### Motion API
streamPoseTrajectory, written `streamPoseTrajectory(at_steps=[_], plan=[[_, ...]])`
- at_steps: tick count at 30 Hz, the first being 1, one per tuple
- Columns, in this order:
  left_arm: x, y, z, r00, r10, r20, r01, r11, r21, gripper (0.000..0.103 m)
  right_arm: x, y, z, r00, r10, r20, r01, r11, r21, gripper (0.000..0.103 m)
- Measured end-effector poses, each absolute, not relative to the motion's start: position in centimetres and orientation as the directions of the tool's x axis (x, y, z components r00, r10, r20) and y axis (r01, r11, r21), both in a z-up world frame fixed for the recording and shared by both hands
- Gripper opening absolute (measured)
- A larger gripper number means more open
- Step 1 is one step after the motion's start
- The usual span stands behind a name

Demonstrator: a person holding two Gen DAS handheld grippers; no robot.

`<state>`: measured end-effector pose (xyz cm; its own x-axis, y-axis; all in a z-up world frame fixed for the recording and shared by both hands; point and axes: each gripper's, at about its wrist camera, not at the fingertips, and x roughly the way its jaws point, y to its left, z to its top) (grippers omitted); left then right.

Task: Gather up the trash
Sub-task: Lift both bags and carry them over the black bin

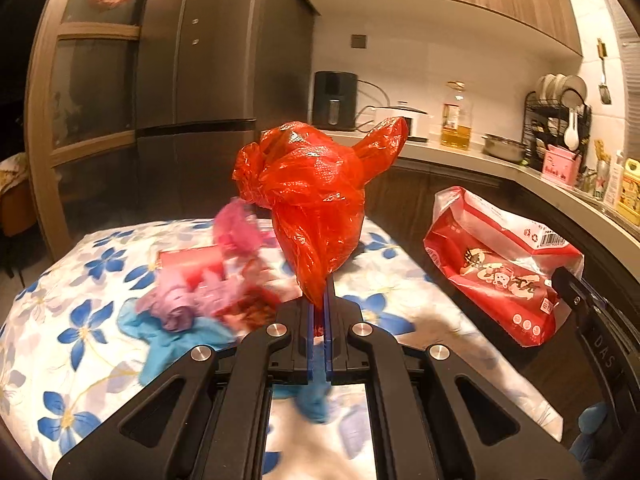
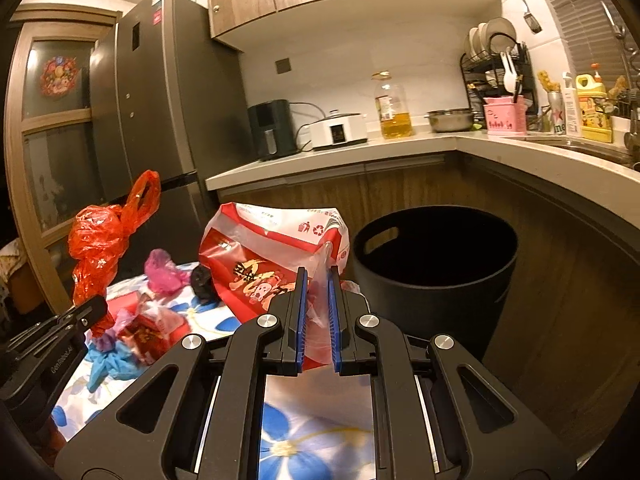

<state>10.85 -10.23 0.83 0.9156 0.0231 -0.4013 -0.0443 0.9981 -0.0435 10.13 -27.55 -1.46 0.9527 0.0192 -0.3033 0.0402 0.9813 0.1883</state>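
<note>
My left gripper (image 1: 319,292) is shut on a crumpled red plastic bag (image 1: 316,196) and holds it above the table; the bag also shows at the left of the right wrist view (image 2: 100,248). My right gripper (image 2: 318,280) is shut on the clear edge of a red and white snack bag (image 2: 272,256), held up off the table; in the left wrist view the snack bag (image 1: 500,264) hangs at the right. A black bin (image 2: 432,276) stands open on the floor just right of the snack bag.
A table with a blue-flower cloth (image 1: 80,320) carries a pile of pink, purple, red and blue wrappers (image 1: 208,292). A dark wooden counter (image 2: 460,148) with appliances, an oil bottle and a dish rack curves behind and to the right. A fridge (image 2: 160,112) stands at the back left.
</note>
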Motion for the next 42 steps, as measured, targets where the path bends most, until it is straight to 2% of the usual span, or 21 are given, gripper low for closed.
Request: streamPoseTrajectory(at_steps=[27,42], plan=[[15.7,-24.8,2.1,0.912,-0.184,-0.368,0.189,0.982,-0.022,0.003,12.2,-38.6,0.3,0.952,-0.176,-0.252,0.224,0.958,0.179,0.010],[19.1,-29.8,0.5,0.881,-0.234,-0.410,0.250,0.968,-0.017,0.003,15.1,-42.5,-0.5,0.941,-0.197,-0.276,0.249,0.954,0.167,0.010]])
